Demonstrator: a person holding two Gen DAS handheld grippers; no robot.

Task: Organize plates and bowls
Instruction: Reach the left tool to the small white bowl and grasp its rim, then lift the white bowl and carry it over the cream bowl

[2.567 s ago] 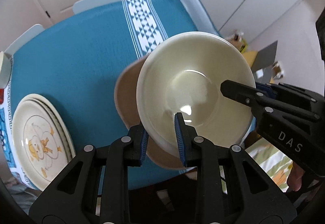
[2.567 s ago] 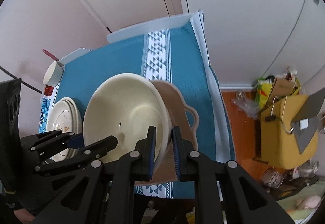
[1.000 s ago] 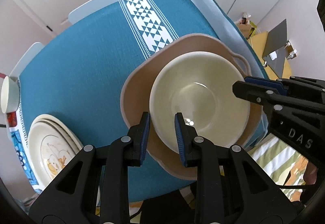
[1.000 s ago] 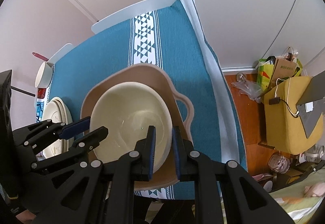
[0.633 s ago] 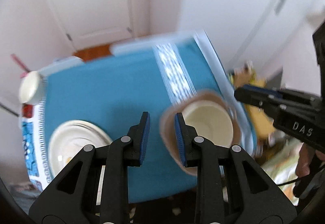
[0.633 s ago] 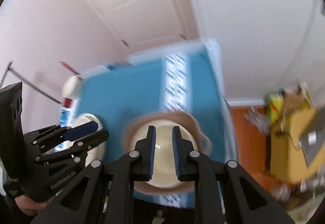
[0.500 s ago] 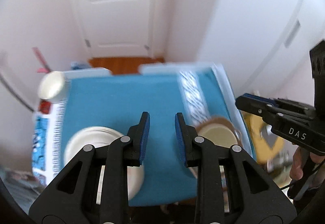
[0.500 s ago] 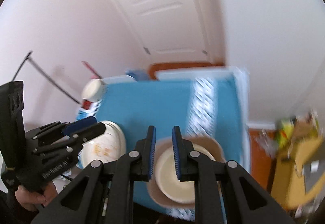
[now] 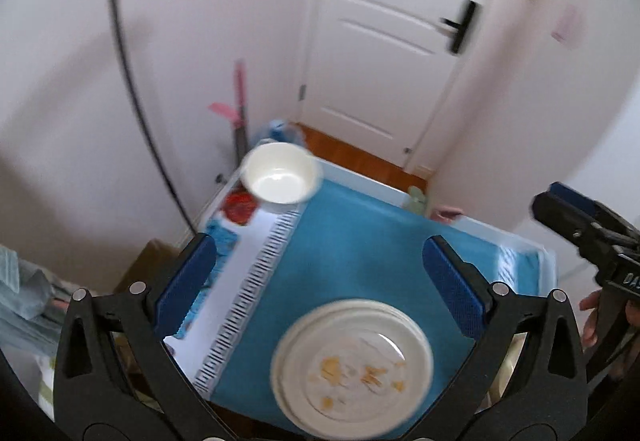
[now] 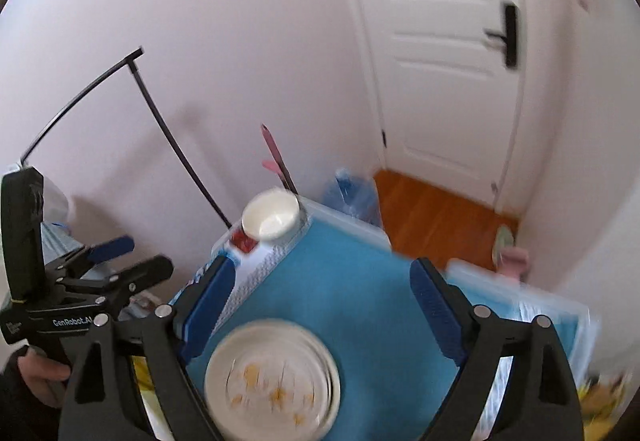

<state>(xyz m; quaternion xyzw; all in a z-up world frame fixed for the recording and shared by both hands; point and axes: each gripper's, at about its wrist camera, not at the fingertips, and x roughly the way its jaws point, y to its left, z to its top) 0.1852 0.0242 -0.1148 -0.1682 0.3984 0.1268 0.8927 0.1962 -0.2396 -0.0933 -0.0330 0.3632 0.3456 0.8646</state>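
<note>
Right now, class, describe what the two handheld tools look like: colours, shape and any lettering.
Both are black plastic frames with silver bolts and two blue ribbed pads. The left tool reads "GenRobot.AI" on its side in the right wrist view; the right tool shows "DA" in the left view.

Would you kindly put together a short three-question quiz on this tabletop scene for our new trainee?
1. True or false: the left gripper is clamped on the stack of cream plates with an orange print.
2. Multiple choice: the small white round bowl stands
A. on the plate stack
B. at the table's far corner, on the white patterned border of the cloth
C. between the fingers of the right gripper
3. Fill in: the cloth covering most of the table is coloured ____.

Key:
1. False. Its jaws have just been opening and stand wide, nothing between them.
2. B.
3. Blue (teal).
</note>
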